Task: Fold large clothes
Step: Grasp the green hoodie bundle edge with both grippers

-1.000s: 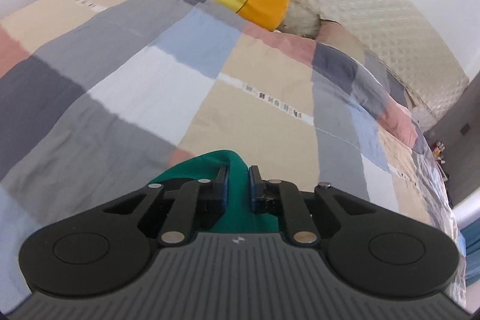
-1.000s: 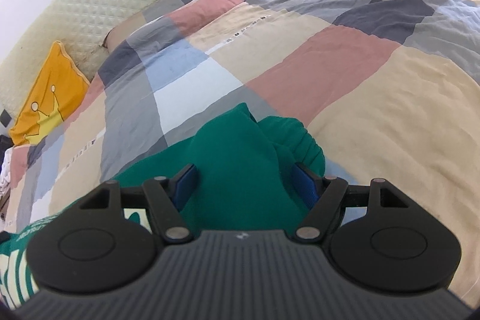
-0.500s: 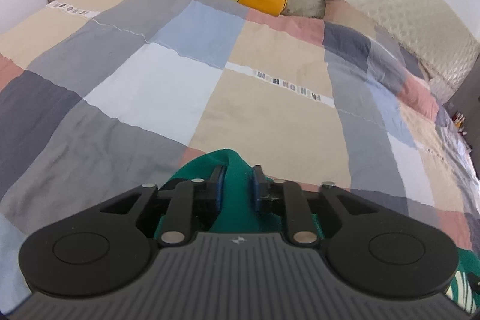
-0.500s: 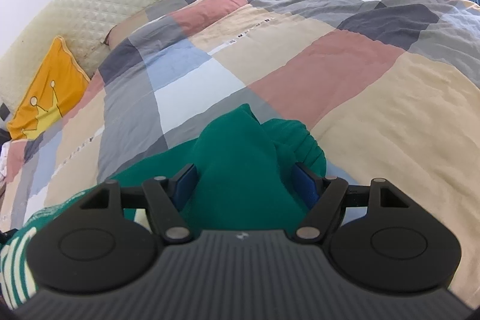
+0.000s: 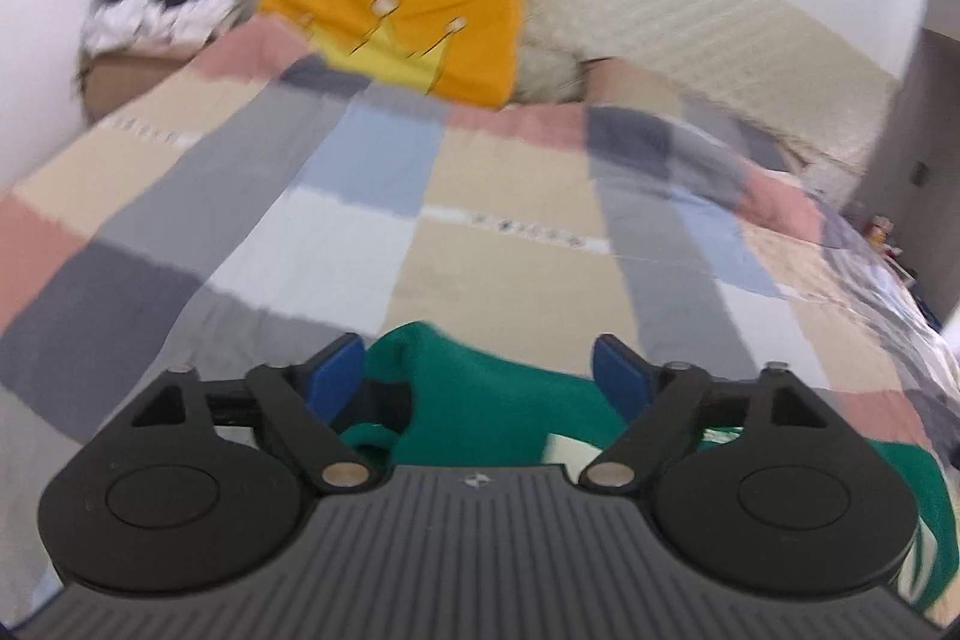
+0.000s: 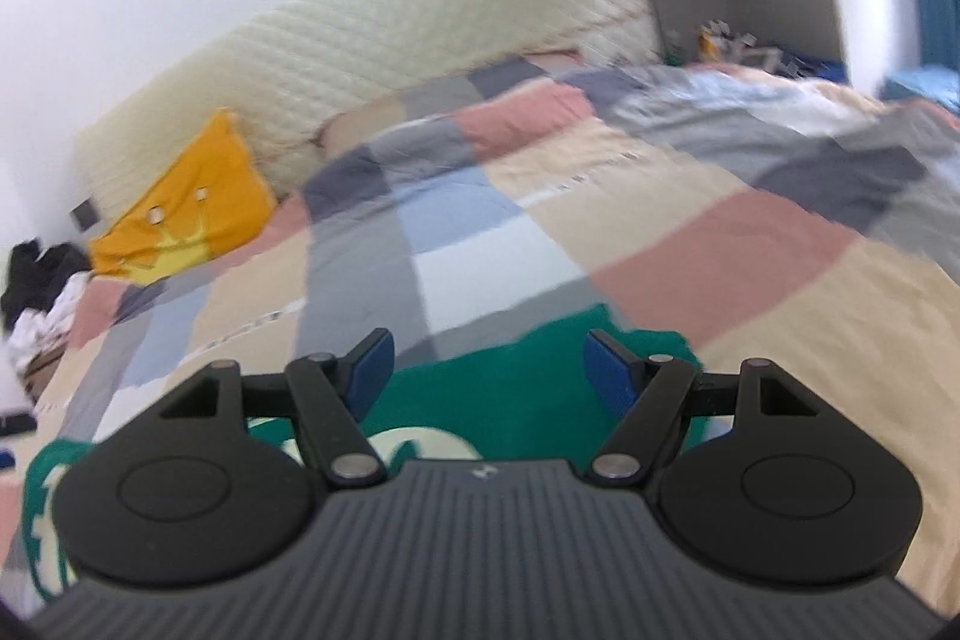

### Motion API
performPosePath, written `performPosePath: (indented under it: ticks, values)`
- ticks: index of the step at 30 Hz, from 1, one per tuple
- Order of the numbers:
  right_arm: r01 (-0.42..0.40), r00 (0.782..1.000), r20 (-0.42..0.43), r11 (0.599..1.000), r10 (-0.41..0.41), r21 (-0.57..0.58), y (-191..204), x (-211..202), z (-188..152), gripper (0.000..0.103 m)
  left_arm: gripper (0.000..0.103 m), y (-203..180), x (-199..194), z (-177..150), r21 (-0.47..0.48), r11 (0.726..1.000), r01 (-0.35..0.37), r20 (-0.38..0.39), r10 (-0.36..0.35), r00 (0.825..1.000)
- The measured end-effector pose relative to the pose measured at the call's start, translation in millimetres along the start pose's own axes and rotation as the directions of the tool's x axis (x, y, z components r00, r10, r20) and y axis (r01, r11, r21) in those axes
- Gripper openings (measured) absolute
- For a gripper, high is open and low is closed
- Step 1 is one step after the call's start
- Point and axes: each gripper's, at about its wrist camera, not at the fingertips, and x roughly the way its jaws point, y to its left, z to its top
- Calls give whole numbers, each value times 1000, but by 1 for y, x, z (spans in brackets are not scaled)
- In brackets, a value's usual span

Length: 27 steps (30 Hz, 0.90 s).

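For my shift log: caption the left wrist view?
Left gripper open above green garment on patchwork quilt, crown pillow behind.

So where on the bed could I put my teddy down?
The checked quilt is bare between the green sweater and the yellow pillow; also right of the sweater. It is crowded near the pillow and the clothes pile.

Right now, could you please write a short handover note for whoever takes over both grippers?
Left gripper: open, holding nothing, over the green garment.
Right gripper: open, empty, over the same garment.
The garment lies on the patchwork quilt, near its front edge; a cream print shows on it.
Done: it has been set down and released.
Left: how far the folding has got is unclear, so check, then re-grip.
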Motion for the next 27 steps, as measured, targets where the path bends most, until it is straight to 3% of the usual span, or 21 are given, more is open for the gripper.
performPosePath:
  ticks: [6, 13, 17, 22, 27]
  values:
    - [-96, 995, -24, 993, 94, -66, 21, -5, -4, 73, 99, -37, -27, -10, 113, 993, 21, 40, -26, 999]
    - [-122, 991, -70, 985, 114, -125, 37, 3, -13, 73, 101, -81, -20, -37, 236, 971, 47, -59, -34, 998]
    - [-117, 989, -107, 982, 101, -151, 43, 10, -21, 73, 101, -102, -8, -55, 327, 944, 42, -95, -11, 995]
    - [-99, 986, -149, 982, 75, -161, 45, 19, -30, 72, 103, -105, 5, -66, 369, 929, 22, -92, 13, 996]
    - [-102, 981, -179, 984, 75, -147, 42, 29, -34, 74, 103, -98, 16, -66, 347, 937, 37, -117, 4, 993]
